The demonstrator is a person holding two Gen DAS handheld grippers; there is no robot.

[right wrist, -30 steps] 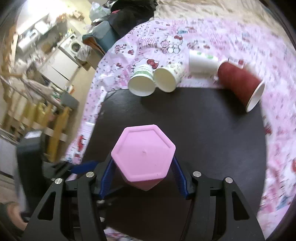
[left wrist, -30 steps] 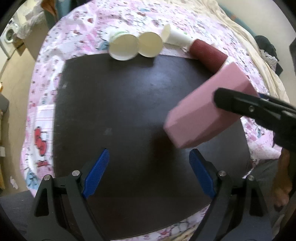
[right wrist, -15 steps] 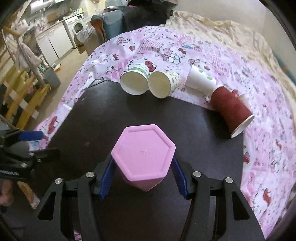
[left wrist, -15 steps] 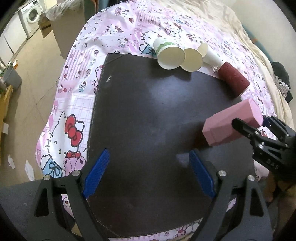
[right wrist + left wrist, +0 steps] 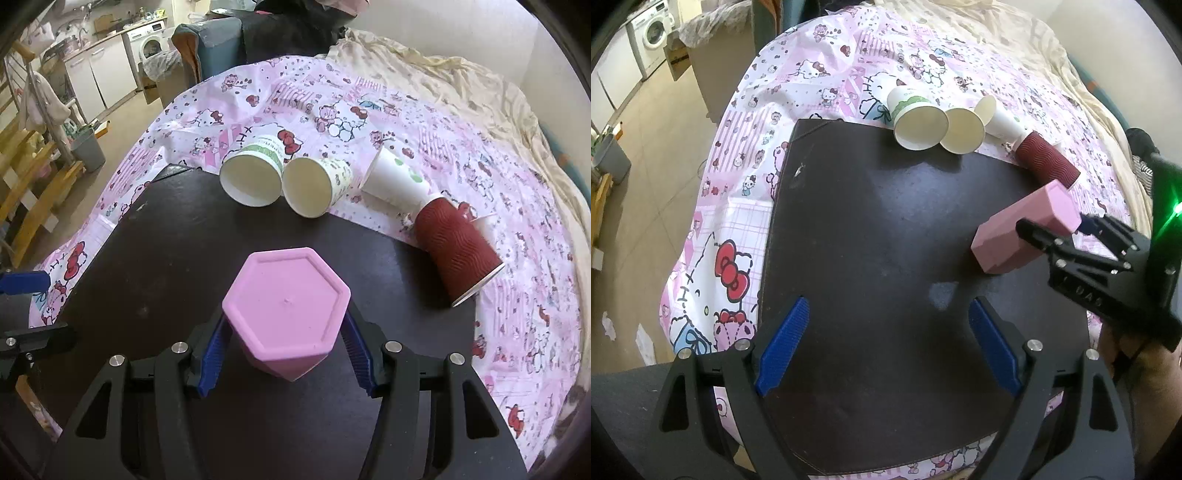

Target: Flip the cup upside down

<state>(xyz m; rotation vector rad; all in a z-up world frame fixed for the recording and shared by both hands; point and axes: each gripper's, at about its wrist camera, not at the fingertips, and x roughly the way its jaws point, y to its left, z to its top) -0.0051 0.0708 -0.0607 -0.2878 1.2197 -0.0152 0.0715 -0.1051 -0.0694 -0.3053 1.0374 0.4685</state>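
Between my right gripper's [image 5: 284, 354] blue pads sits the pink hexagonal cup [image 5: 286, 308], pinched by its sides and held clear above the dark mat [image 5: 177, 236], its closed base pointing away from the camera. I judge the flip roughly half made: the cup lies near horizontal, base toward ten o'clock in the left wrist view [image 5: 1023, 229], so it must yet turn until the mouth faces down and then be set on the mat.

My left gripper [image 5: 886, 339] hangs spread wide with nothing in it, low at six o'clock over the mat.

Only the left view shows the cup's long flank and its tilt; the right view shows just the hexagonal base head-on and hides the mouth, so I cannot tell whether anything is inside.

Beyond, at twelve o'clock along the mat's far edge, three paper cups [image 5: 255, 177] lie on their sides, and a dark red ribbed cup [image 5: 458, 247] lies at two o'clock on the patterned pink cloth [image 5: 406, 107].
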